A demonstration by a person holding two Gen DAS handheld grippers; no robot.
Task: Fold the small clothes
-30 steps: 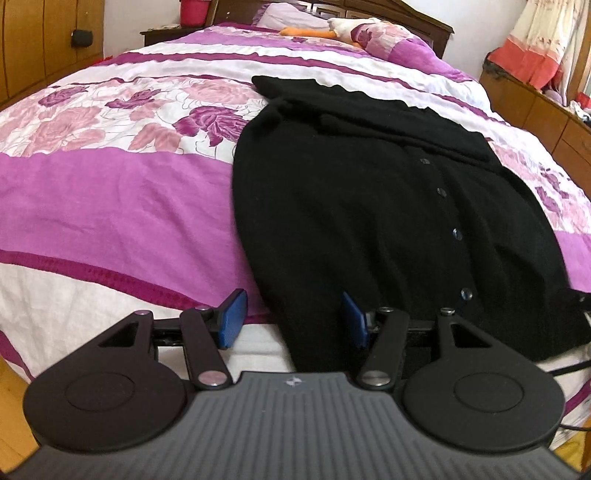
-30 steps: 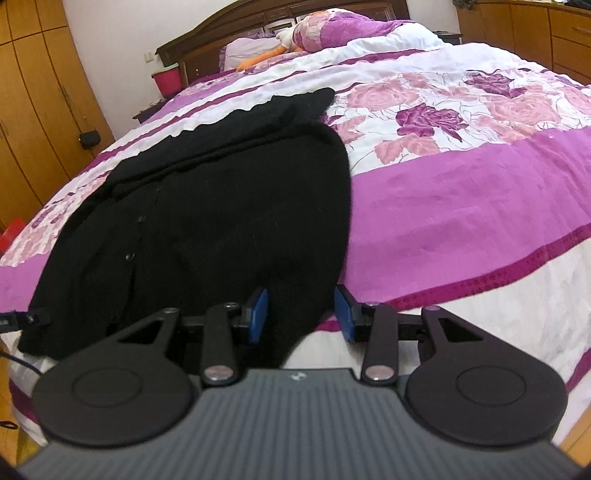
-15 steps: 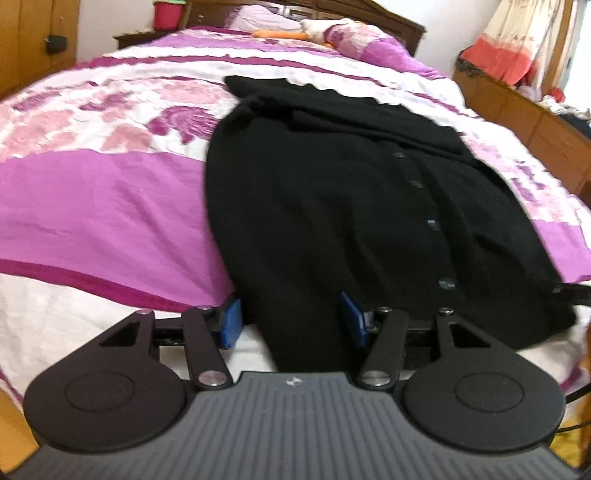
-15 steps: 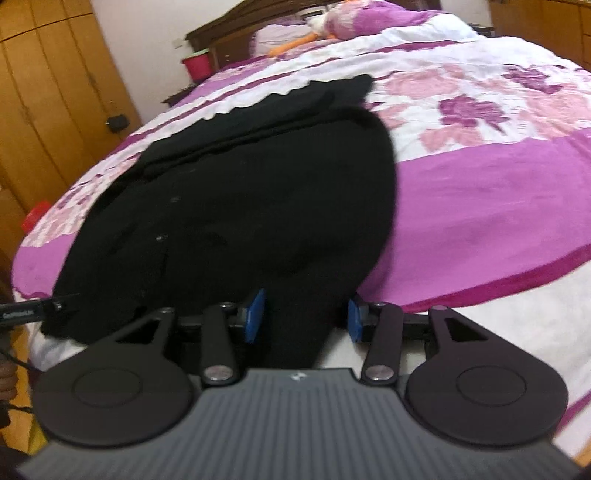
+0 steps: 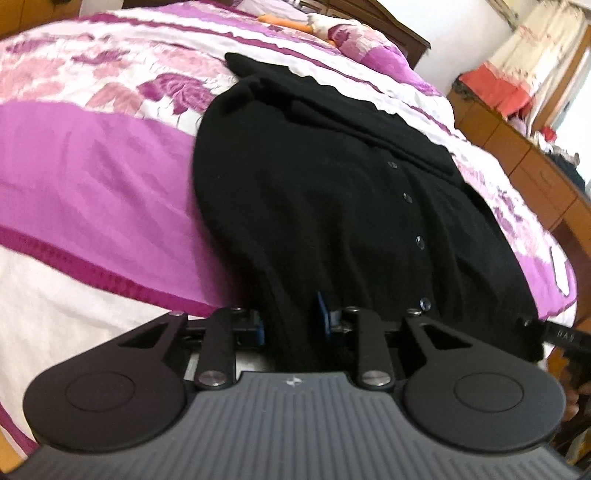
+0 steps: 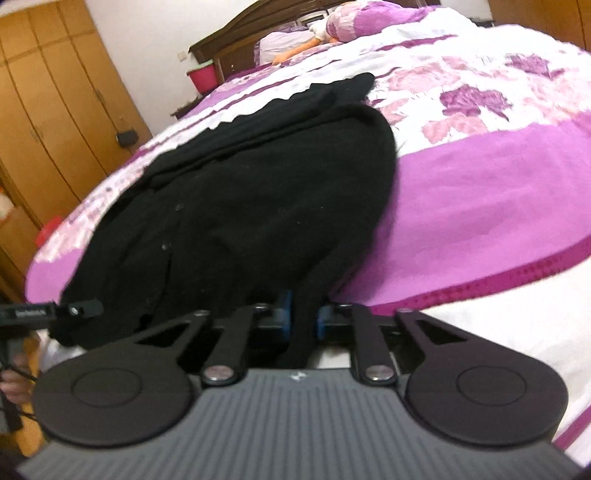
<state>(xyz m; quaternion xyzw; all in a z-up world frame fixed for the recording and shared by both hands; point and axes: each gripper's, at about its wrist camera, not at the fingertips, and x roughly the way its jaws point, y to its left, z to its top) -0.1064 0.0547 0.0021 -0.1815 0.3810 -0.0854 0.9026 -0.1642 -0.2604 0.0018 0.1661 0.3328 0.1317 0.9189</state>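
Note:
A black buttoned cardigan (image 5: pixel 332 184) lies spread on the purple floral bed cover (image 5: pixel 92 166), its near hem hanging toward me. My left gripper (image 5: pixel 291 321) is at the hem's left corner. Its jaws are closing, with a ridge of black knit bunched between the blue pads (image 5: pixel 259 326). In the right wrist view the same cardigan (image 6: pixel 258 192) fills the middle. My right gripper (image 6: pixel 303 317) is shut on a fold of the hem at the right corner, close to the edge of the bed cover (image 6: pixel 480 192).
A wooden wardrobe (image 6: pixel 55 110) and a pink bucket (image 6: pixel 203 75) stand beyond the bed's left side. A headboard (image 6: pixel 236 33) and pillows (image 6: pixel 369 18) are at the far end. A wooden dresser (image 5: pixel 517 147) runs along the right. A hand (image 6: pixel 14 384) shows at the left edge.
Both pairs of jaws have narrowed onto the cardigan's hem, which now bunches up between the pads. Both views have tilted slightly and sit closer to the garment.

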